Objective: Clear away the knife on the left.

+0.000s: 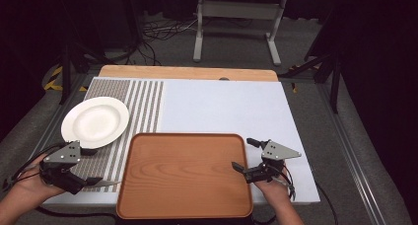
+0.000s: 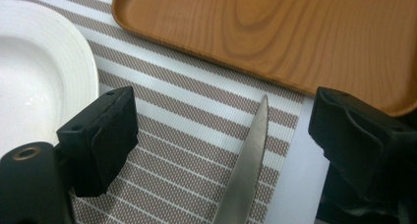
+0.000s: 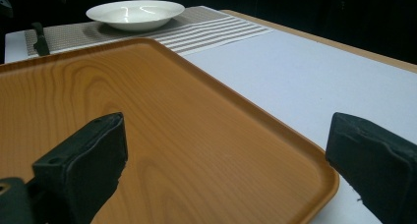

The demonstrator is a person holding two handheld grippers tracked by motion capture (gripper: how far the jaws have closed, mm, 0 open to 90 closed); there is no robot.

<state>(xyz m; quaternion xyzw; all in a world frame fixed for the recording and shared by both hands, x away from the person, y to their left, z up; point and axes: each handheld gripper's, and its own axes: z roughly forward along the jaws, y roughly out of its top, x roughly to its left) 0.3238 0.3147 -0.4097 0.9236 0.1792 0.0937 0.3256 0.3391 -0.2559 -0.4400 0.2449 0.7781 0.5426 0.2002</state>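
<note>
Knife (image 2: 246, 170) lies on the striped mat (image 2: 187, 135) near the counter's front-left corner, between the plate (image 2: 34, 71) and the tray (image 2: 295, 32), blade tip pointing toward the tray's near rim. Left claw (image 2: 221, 135) stands open over it, jaws either side of the blade with no pad touching; nothing is gripped. Right claw (image 3: 226, 160) is also open and empty, hovering over the tray's right edge. Judgement: the step in hand is picking up the knife. Doing it well calls for lowering the left claw squarely until the pads flank the blade's flat sides, or better, shifting back toward the handle, which is below the frame and cannot be assessed. The blade is thin and lies flat, so the pads should reach mat level before closing; a high closure would likely slip off. Knife appearance: slim, tapered, dull silver steel with a smooth, faintly reflective face and a pointed tip.
</note>
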